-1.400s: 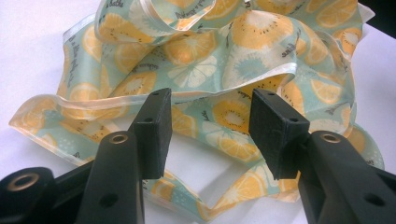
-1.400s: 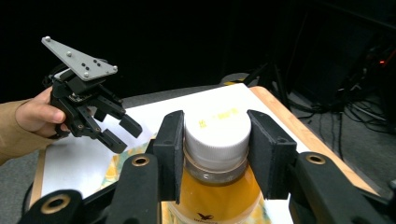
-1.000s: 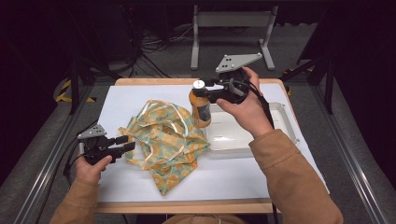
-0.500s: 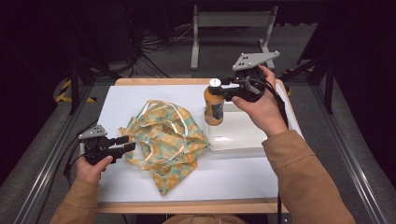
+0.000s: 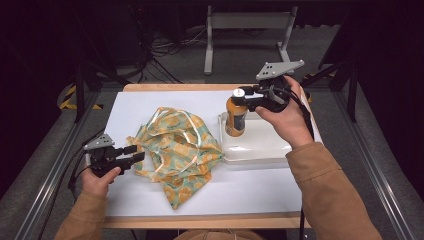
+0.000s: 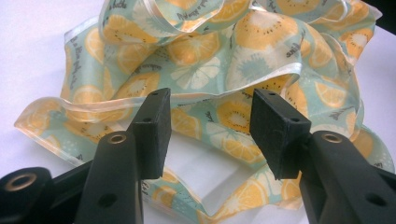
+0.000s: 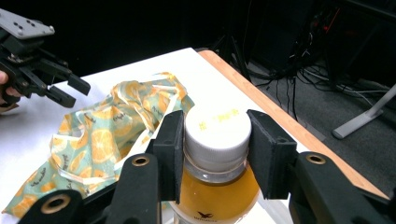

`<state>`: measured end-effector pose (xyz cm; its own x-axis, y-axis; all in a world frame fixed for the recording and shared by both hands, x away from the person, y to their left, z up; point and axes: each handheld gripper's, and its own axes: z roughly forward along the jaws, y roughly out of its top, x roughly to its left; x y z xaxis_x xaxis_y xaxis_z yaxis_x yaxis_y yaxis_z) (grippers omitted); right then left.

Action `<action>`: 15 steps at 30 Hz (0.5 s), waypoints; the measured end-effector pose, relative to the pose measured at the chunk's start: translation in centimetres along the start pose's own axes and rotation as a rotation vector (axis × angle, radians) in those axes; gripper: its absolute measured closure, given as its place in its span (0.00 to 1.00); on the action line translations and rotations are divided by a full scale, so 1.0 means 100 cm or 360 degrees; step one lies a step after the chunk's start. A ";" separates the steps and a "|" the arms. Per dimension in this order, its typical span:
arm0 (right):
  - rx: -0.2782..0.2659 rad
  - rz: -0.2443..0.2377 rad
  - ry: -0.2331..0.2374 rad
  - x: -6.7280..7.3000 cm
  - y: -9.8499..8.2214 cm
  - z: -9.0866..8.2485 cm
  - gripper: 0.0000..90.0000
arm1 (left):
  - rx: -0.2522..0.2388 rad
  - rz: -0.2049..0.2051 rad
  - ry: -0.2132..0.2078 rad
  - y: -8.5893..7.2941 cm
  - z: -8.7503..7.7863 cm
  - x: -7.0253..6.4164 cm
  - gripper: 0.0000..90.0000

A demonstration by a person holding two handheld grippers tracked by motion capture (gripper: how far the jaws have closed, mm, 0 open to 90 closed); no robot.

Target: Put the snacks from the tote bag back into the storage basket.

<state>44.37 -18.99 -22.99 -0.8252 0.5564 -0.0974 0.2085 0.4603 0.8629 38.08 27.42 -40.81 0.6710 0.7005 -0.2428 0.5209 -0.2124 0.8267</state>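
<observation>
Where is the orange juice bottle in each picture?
High view: the bottle stands upright right of centre, at the white tray's left end, its cap held by the right gripper.
Left gripper view: not in it.
Right gripper view: the bottle is bottom centre, cap between the black jaws.
Shared landmark: the fruit-print bag.

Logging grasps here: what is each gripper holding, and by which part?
Right gripper clamps the orange bottle by its white cap. Left gripper holds nothing; its jaws stand open at the fruit-print bag.
</observation>
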 end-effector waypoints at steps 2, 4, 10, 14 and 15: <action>0.0005 0.0004 0.0003 -0.001 -0.004 0.002 0.66 | -0.0008 -0.0005 0.0001 0.000 0.000 0.001 0.55; 0.0013 0.0010 0.0005 -0.002 -0.007 0.004 0.66 | -0.0011 -0.0018 0.0012 -0.001 0.000 0.001 0.55; 0.0040 0.0030 0.0013 -0.004 -0.018 0.010 0.66 | -0.0010 -0.0015 0.0013 -0.001 0.000 0.001 0.55; 0.0062 0.0042 0.0018 -0.005 -0.026 0.013 0.66 | -0.0015 -0.0016 0.0013 -0.001 0.000 0.001 0.55; 0.0067 0.0043 0.0016 -0.006 -0.028 0.014 0.66 | -0.0014 -0.0018 0.0012 -0.001 0.000 0.001 0.55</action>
<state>44.99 -19.62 -26.04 -0.8242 0.5620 -0.0692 0.2523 0.4740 0.8436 38.05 27.52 -40.95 0.6610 0.7081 -0.2484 0.5238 -0.1984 0.8284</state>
